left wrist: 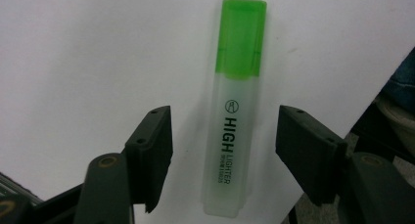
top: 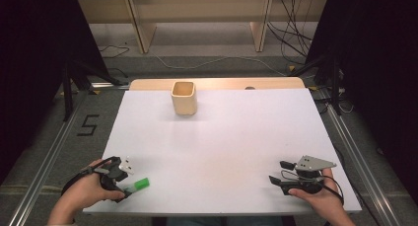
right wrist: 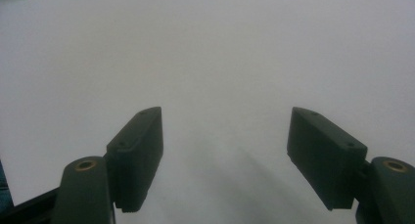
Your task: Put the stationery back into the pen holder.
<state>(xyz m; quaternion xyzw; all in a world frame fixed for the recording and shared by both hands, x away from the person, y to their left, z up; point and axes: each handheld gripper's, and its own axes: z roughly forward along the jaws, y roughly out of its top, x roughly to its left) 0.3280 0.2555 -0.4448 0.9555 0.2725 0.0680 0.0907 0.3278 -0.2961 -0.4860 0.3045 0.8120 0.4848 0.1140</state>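
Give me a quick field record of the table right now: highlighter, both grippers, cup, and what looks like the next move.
highlighter: green-capped highlighter lying flat on the white table, near its front left corner
left gripper: left gripper open, jaws straddling the barrel with a gap on each side, not pressing
right gripper: right gripper open, nothing between the jaws, at the front right of the table
cup: beige cup upright near the far edge, mouth open
likely next move: probably close the left jaws on the barrel
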